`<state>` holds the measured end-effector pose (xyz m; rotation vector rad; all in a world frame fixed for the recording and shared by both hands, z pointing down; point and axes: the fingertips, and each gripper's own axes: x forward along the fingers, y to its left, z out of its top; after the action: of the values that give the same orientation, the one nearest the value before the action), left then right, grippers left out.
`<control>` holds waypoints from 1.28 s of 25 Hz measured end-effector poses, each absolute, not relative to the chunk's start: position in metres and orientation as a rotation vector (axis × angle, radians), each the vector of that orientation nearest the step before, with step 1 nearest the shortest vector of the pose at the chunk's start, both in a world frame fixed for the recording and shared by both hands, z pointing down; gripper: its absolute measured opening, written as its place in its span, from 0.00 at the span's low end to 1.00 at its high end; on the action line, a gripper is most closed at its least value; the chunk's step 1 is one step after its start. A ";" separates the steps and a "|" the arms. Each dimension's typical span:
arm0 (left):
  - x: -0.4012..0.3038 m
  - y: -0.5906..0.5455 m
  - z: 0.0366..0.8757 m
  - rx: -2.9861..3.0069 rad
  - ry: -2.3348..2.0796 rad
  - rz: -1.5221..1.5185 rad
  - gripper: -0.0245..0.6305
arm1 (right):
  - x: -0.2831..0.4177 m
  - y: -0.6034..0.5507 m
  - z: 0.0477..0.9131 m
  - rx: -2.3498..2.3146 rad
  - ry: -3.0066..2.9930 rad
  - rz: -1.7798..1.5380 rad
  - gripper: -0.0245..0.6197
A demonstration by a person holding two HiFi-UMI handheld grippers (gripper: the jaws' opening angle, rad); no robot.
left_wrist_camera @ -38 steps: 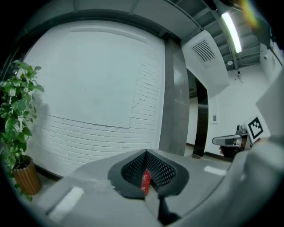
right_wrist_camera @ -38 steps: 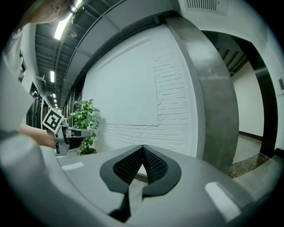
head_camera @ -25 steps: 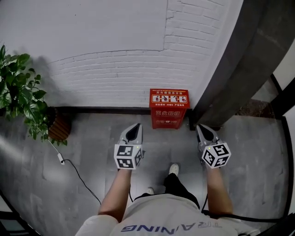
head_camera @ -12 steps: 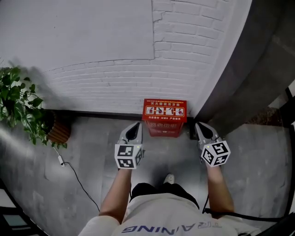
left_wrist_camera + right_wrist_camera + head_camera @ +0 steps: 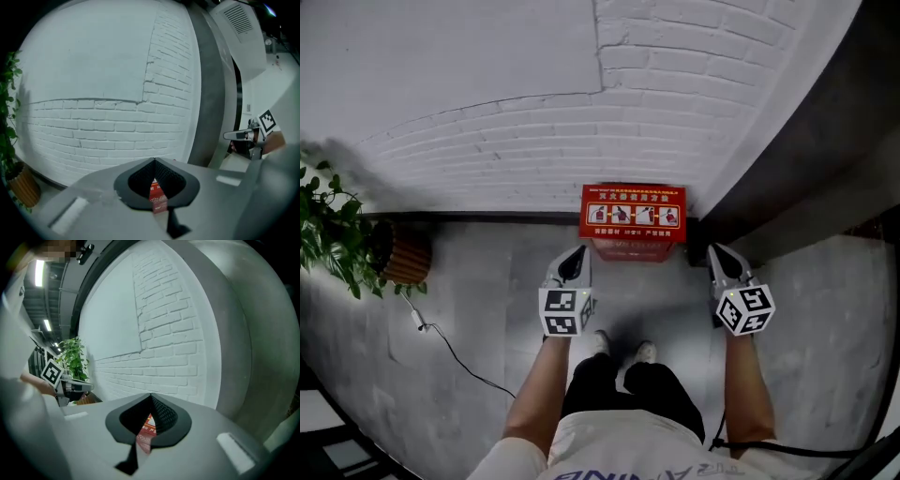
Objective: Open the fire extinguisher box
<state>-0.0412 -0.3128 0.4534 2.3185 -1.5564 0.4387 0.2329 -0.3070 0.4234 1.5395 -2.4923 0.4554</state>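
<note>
**Step in hand: approach.** You stand over the red rectangular fire extinguisher box [image 5: 632, 214], and neither gripper touches it. The left gripper [image 5: 575, 263] hangs off the box's front left corner. The right gripper [image 5: 719, 259] hangs off its right side. In each gripper view the jaws meet at their tips and hold nothing. Only a sliver of the red box shows through the gap behind them.

**Next move (judgement).** Lower toward the box, part the jaws of one gripper, and find the lid's front edge or latch. No latch or handle can be made out from here.

**Condition of the box.** It sits on the grey floor [image 5: 478, 281], against the white brick wall [image 5: 534, 141] and just beside the dark grey pillar [image 5: 806, 122]. The lid is shut. Its top carries a strip of pictogram panels.
</note>
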 end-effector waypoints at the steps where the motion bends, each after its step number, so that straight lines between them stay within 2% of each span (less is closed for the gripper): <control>1: -0.042 -0.323 0.473 2.315 -1.551 0.452 0.05 | 0.235 -0.314 0.441 1.554 -2.475 0.472 0.04; 6: -0.047 -0.354 0.567 2.299 -1.538 0.514 0.05 | 0.235 -0.342 0.528 1.576 -2.413 0.531 0.04; 11: -0.049 -0.363 0.625 2.291 -1.521 0.516 0.05 | 0.226 -0.356 0.589 1.550 -2.417 0.527 0.04; 20: -0.045 -0.377 0.684 2.335 -1.541 0.439 0.05 | 0.213 -0.361 0.652 1.501 -2.458 0.454 0.04; 32: -0.017 -0.391 0.776 2.311 -1.474 0.486 0.05 | 0.199 -0.369 0.724 1.464 -2.448 0.502 0.04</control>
<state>-0.0168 -0.3913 0.7765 2.3106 -1.4743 0.4857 0.1994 -0.3694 0.7242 1.4645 -2.4483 0.5019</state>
